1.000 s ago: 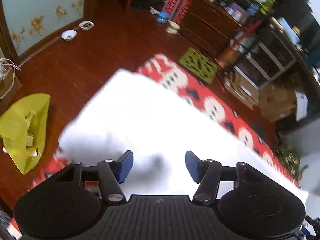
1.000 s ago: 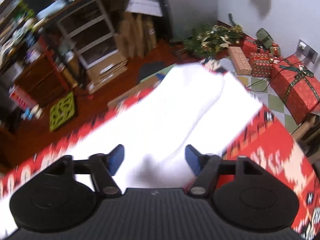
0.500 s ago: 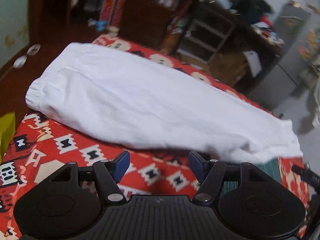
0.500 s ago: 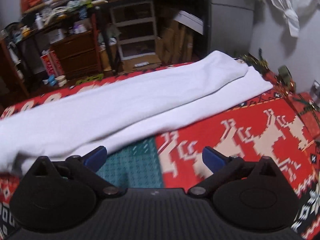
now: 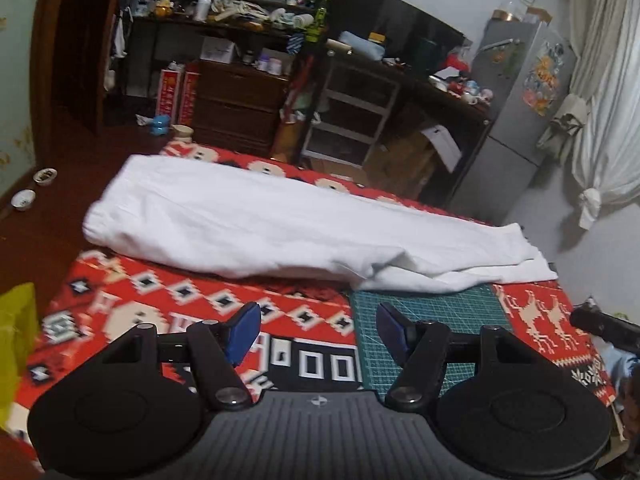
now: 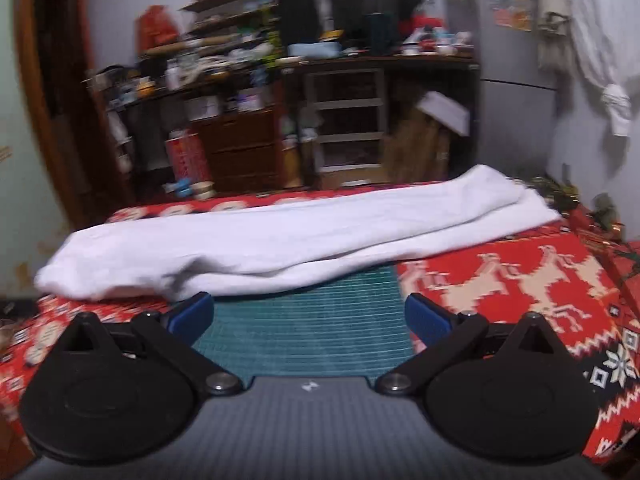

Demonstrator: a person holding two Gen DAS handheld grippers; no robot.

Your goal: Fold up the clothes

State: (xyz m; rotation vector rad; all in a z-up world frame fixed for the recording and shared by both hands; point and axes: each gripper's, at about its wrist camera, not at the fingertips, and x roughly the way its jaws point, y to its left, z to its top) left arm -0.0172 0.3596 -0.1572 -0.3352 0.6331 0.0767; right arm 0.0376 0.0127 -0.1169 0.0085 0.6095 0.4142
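White trousers [image 5: 280,232]: soft cotton-like cloth, folded lengthwise into one long tapering band, gathered waistband end at left, hems at right; laid flat across the far half of the table, lower edge overlapping the mat.
Red cloth [image 5: 168,296]: woven-look table cover, cream and black geometric figures, reindeer motifs at right.
Green cutting mat [image 6: 304,320]: flat, rectangular, fine printed grid, lying on the cover near centre.
Left gripper [image 5: 318,330]: black plastic arms, blue ribbed pads, jaws apart, nothing between, short of the trousers.
Right gripper [image 6: 308,314]: same build, jaws spread wide, empty, above the mat.
Yellow bag [image 5: 16,332]: crumpled, glossy, at left edge.
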